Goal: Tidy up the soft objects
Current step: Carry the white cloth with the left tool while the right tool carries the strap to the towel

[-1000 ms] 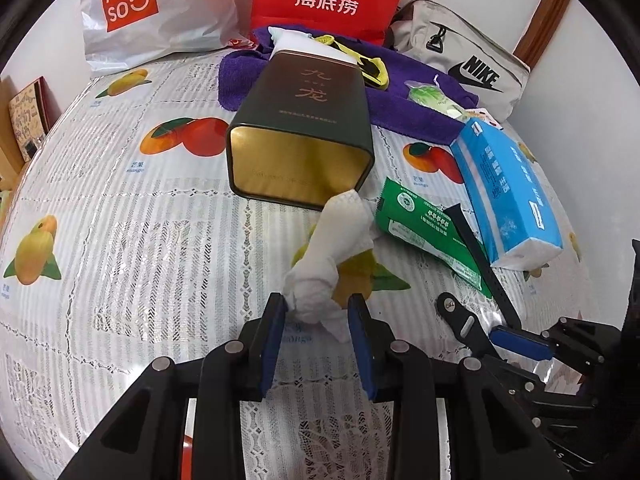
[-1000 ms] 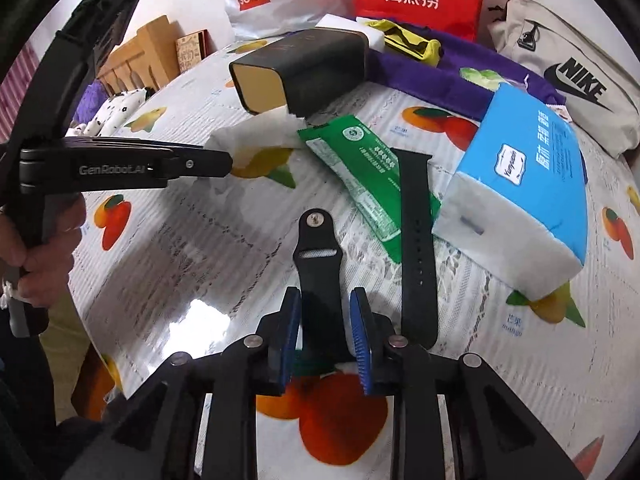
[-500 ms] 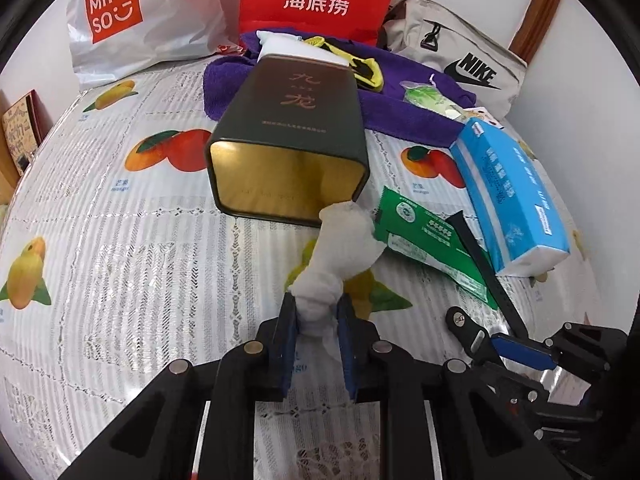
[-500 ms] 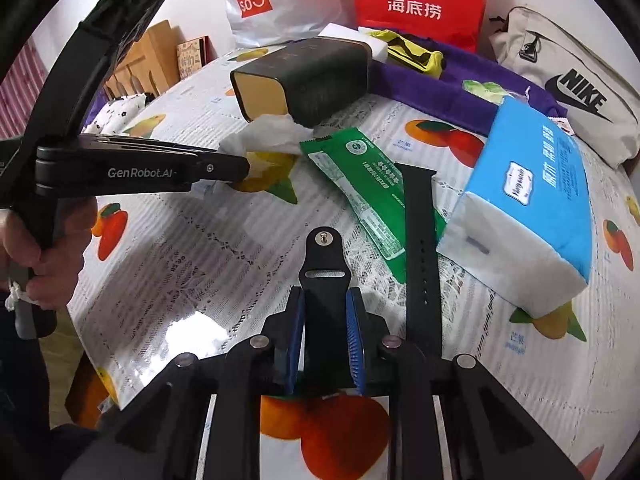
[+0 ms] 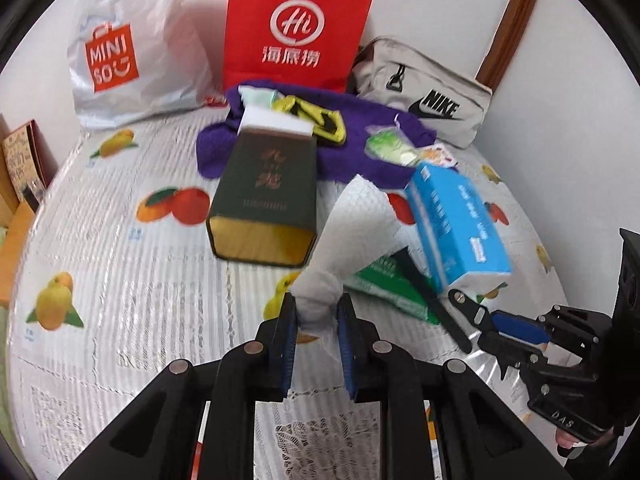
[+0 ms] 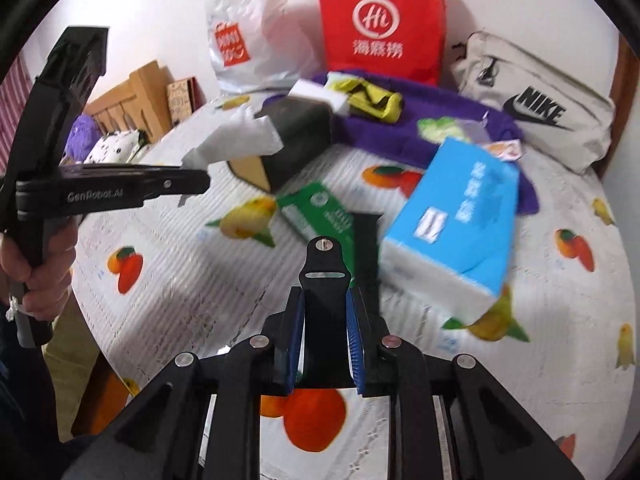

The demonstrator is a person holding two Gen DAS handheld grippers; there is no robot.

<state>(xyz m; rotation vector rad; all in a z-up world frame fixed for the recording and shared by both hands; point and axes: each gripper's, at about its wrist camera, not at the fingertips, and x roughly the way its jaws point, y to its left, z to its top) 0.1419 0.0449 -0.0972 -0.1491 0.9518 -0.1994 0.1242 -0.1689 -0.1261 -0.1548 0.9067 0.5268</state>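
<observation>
Two hand-held grippers are shown above the desk (image 5: pixel 100 240). The left hand-held gripper (image 5: pixel 317 312) is clamped on a white tissue (image 5: pixel 352 232), raised off the cloth near the desk's middle. The right hand-held gripper (image 6: pixel 325 316) is clamped on a black watch strap piece (image 6: pixel 325 276), lifted toward the desk's near edge beside the blue tissue pack (image 6: pixel 452 224).

White tissue (image 5: pixel 352 232), black strap (image 6: pixel 326 300), fruit-printed tablecloth (image 5: pixel 120 280) (oranges, mangoes).
</observation>
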